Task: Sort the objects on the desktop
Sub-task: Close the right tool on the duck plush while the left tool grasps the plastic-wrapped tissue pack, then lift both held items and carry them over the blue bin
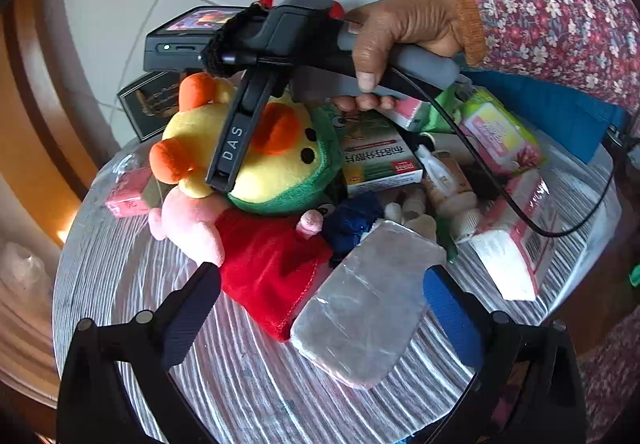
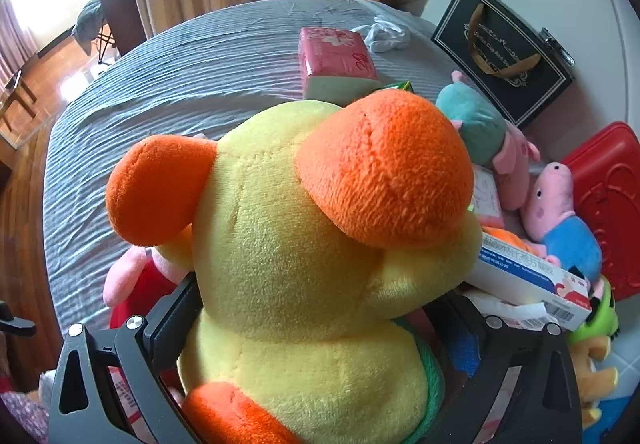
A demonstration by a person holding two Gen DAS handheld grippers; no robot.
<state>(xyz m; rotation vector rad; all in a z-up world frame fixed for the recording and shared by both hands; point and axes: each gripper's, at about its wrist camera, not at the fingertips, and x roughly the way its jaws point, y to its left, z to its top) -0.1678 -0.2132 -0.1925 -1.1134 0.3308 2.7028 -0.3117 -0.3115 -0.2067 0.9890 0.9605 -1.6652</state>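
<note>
Your surface point(image 1: 120, 284) is a round one with a striped grey cover, and a heap of toys and packs lies on it. The biggest thing is the yellow duck toy point(image 2: 304, 244). Your right hand-held gripper point(image 2: 316, 328) has its two fingers on either side of the duck and squeezes it. Your right hand point(image 1: 404, 32) shows only in the left view.

Your left hand-held gripper point(image 1: 322, 284) has its fingers wide apart with nothing in them. It hangs over a red cloth toy point(image 1: 268, 268) and a silver wrapped pack point(image 1: 360, 308).

Only the right view shows the black box with gold writing point(image 2: 504, 56) clearly, a red case point(image 2: 608, 196) and a pink pig toy in blue point(image 2: 560, 212). I cannot tell what is inside them.

Only the left view shows the green box point(image 1: 376, 156).

A pink tissue pack point(image 2: 336, 64) lies off alone.
</note>
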